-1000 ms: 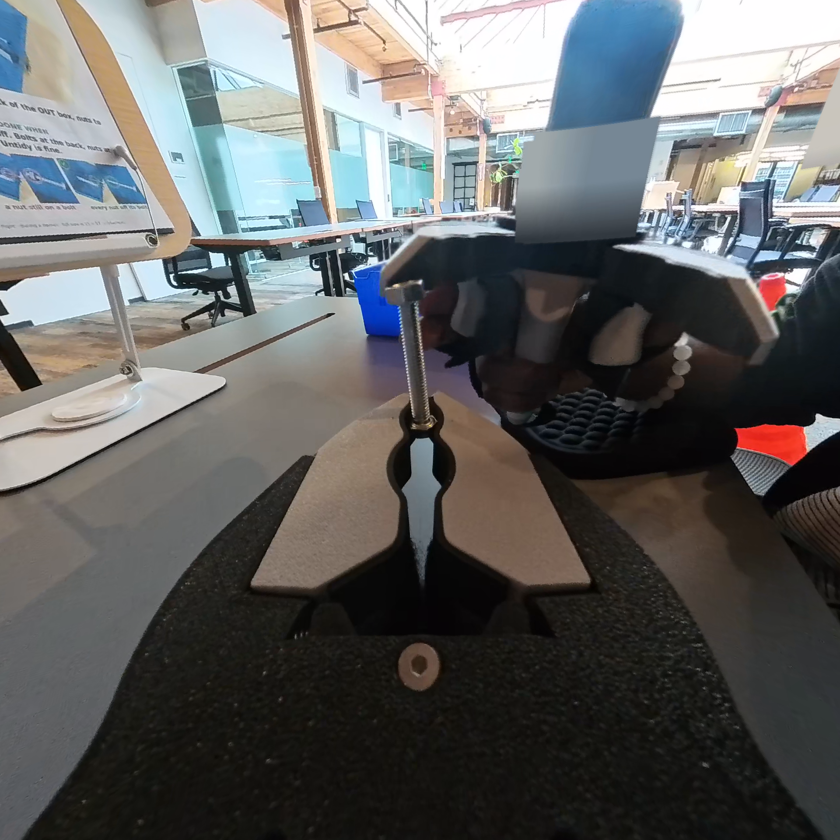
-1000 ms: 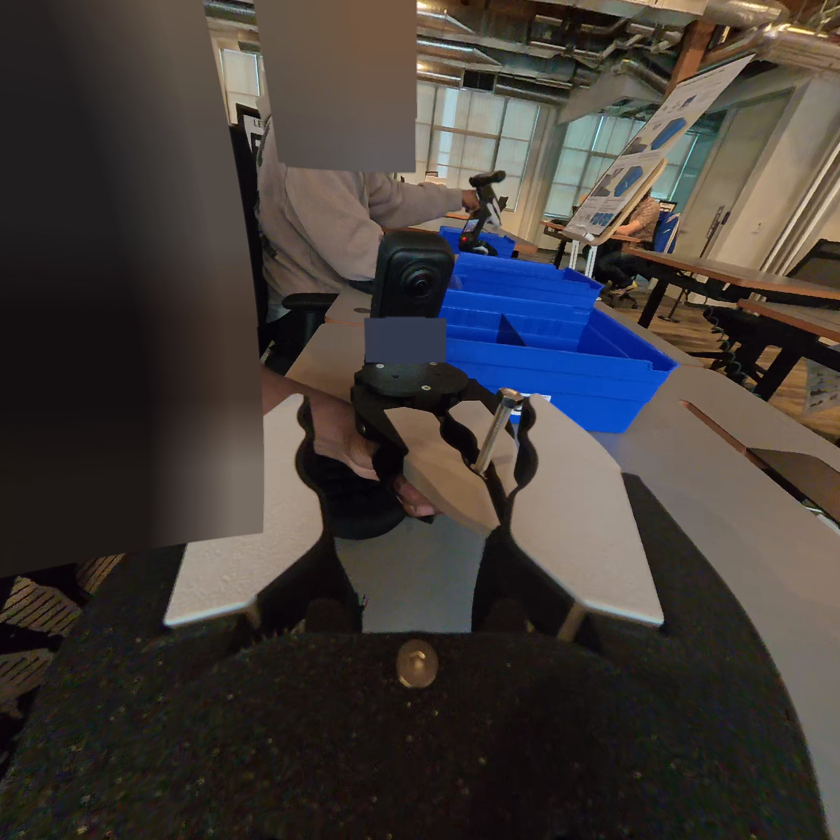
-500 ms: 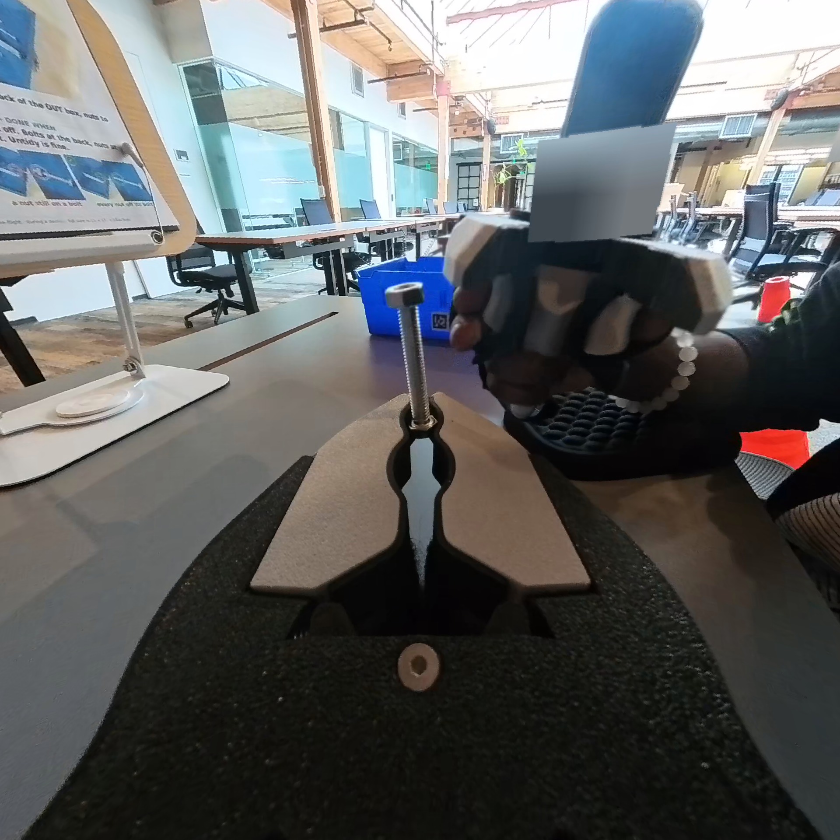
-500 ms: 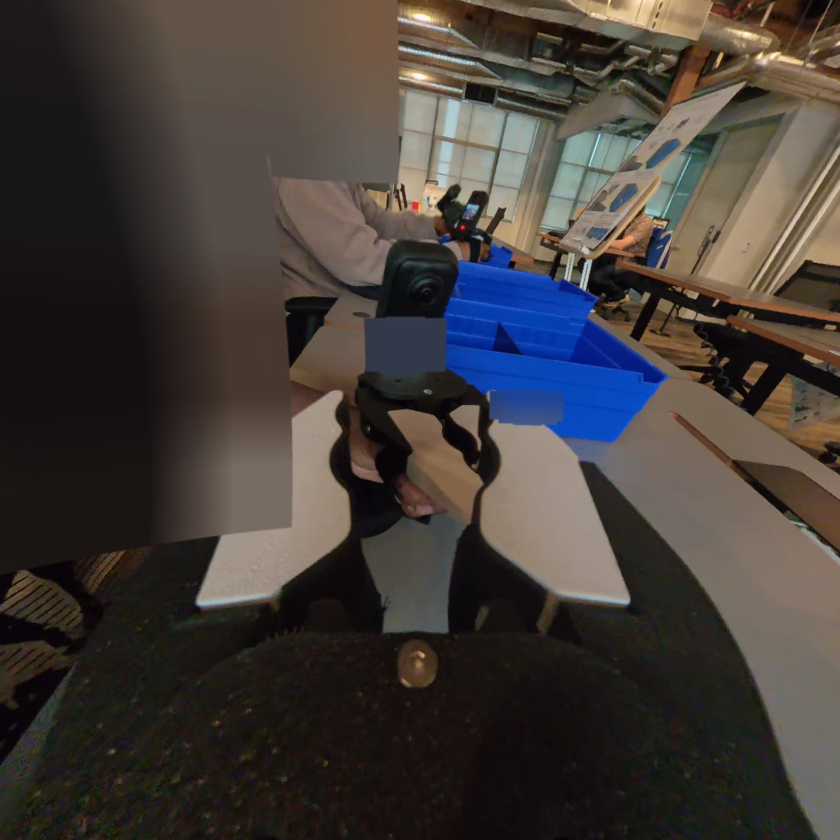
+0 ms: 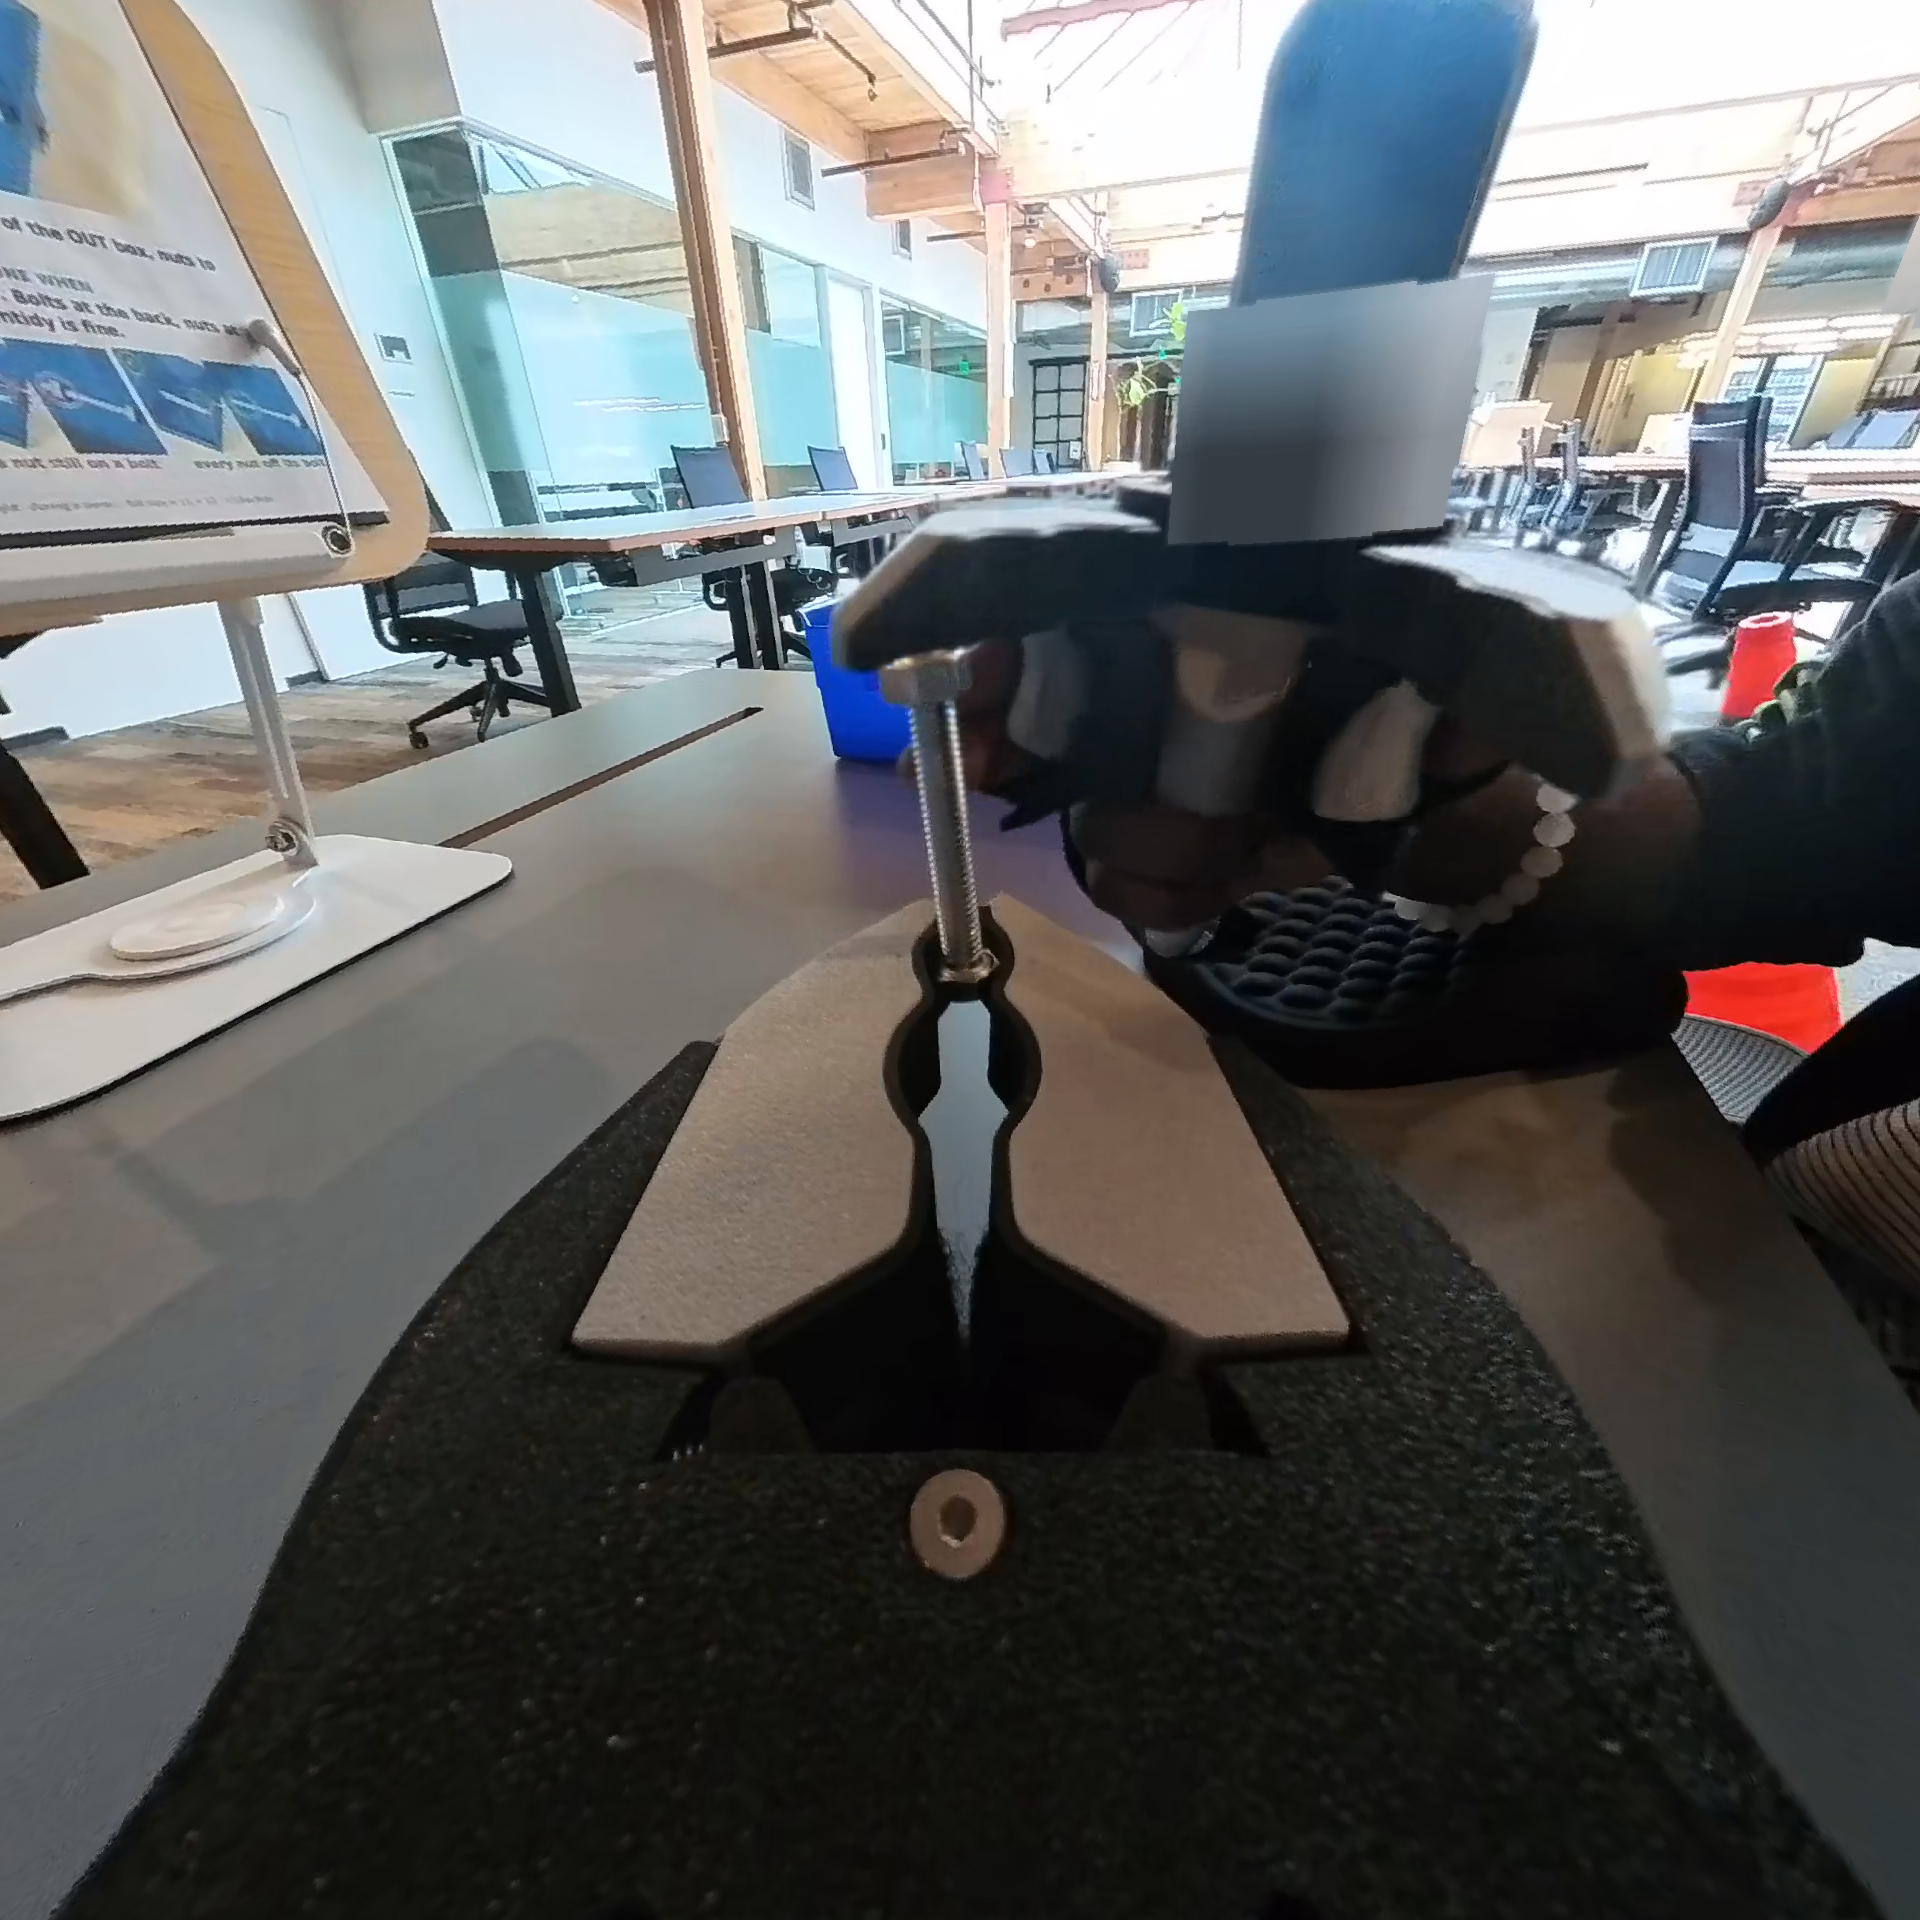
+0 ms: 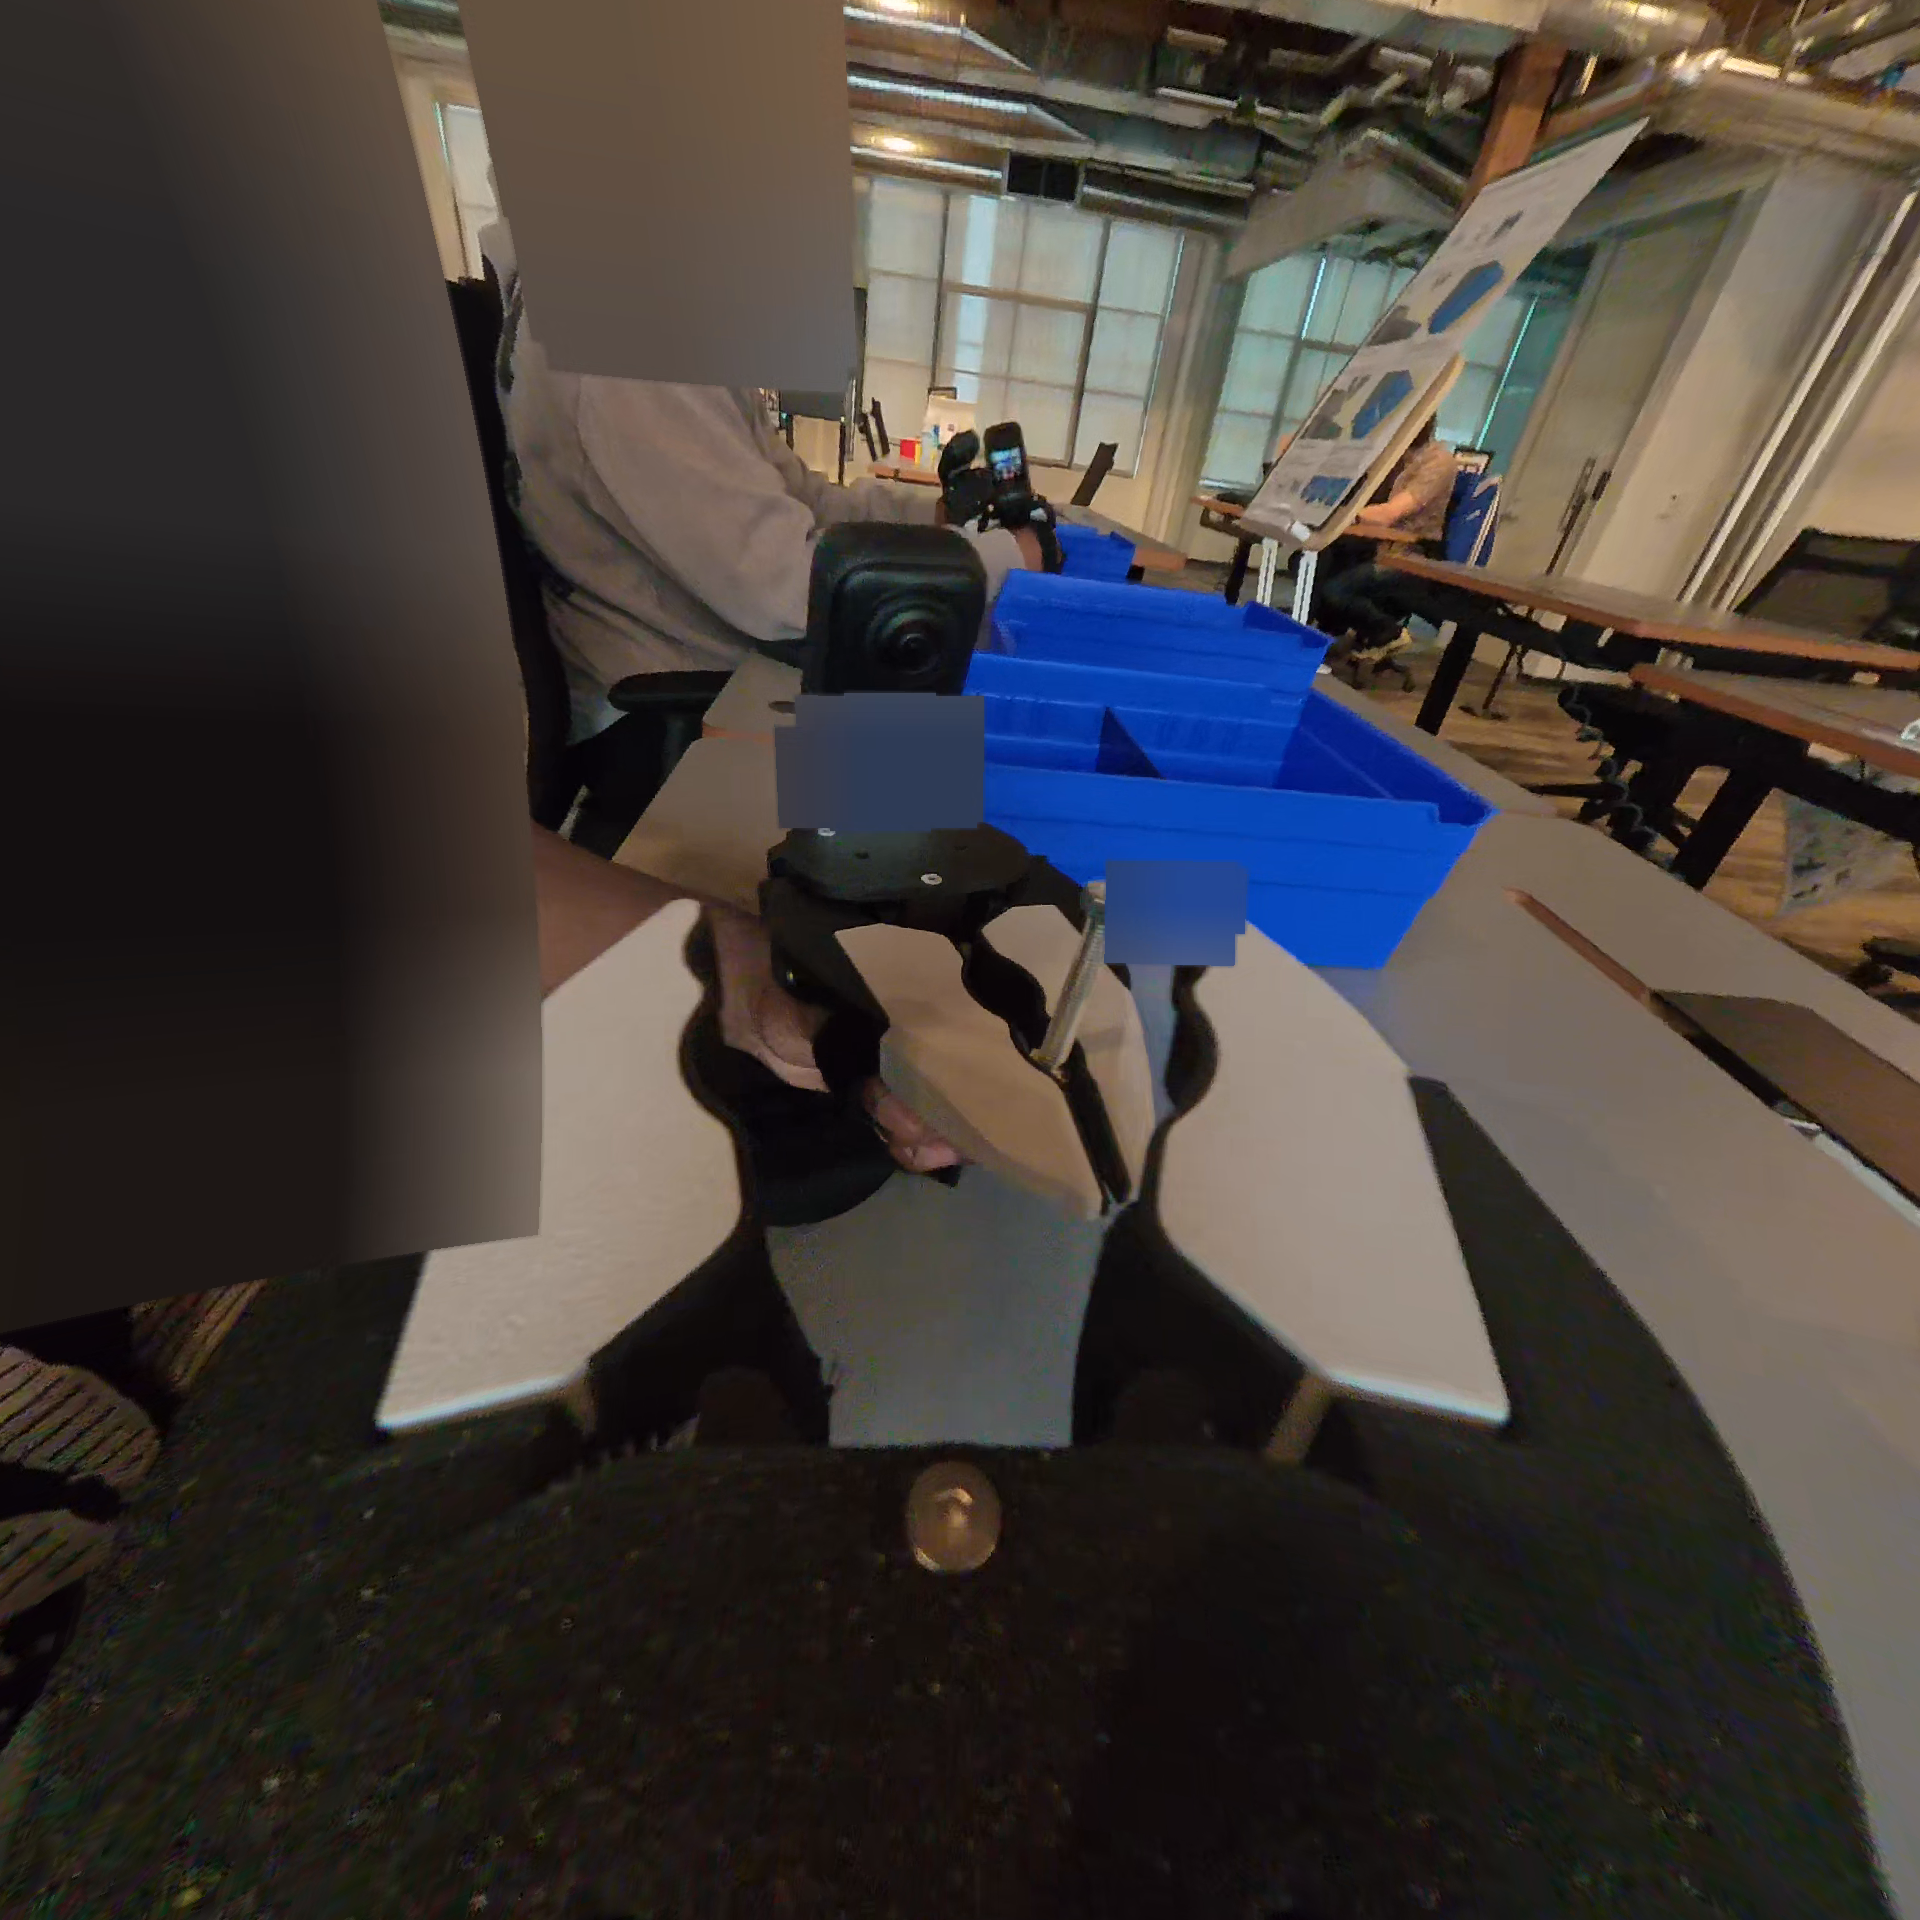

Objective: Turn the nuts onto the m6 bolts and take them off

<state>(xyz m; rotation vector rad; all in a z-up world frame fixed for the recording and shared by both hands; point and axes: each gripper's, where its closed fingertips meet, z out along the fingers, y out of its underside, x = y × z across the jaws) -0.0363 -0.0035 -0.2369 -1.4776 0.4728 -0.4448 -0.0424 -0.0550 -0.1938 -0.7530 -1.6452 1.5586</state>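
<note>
While the bolt (image 5: 951,800) stands nearly upright above the grey table (image 5: 520,1039), its threaded lower end is pinched in the notch at the tip of the left gripper (image 5: 964,961), whose two pale fingers (image 5: 810,1122) lie clenched together along their length with only the shaped cutouts between them. A small silvery piece, which may be a nut, sits at the foot of the shank right where the fingers close, though it is too small to tell for sure. The hex head of the bolt points up and lies just under one finger of the right gripper (image 5: 1236,613), which is held by a hand (image 5: 1299,810) wearing a pale bead bracelet. In the right wrist view that gripper's own fingers (image 6: 634,1143) are spread wide apart, and the left gripper with the slanted bolt (image 6: 1070,987) shows between them, nearer the finger on the picture's right; neither pad can be seen pressing on the bolt. Behind the left gripper stand blue bins (image 6: 1247,810) with dividers on the table. To the left in the left wrist view a white stand (image 5: 260,894) carries an instruction board (image 5: 156,312). Farther off are desks, office chairs, an orange cone (image 5: 1761,665) and another seated person (image 6: 665,520).
</note>
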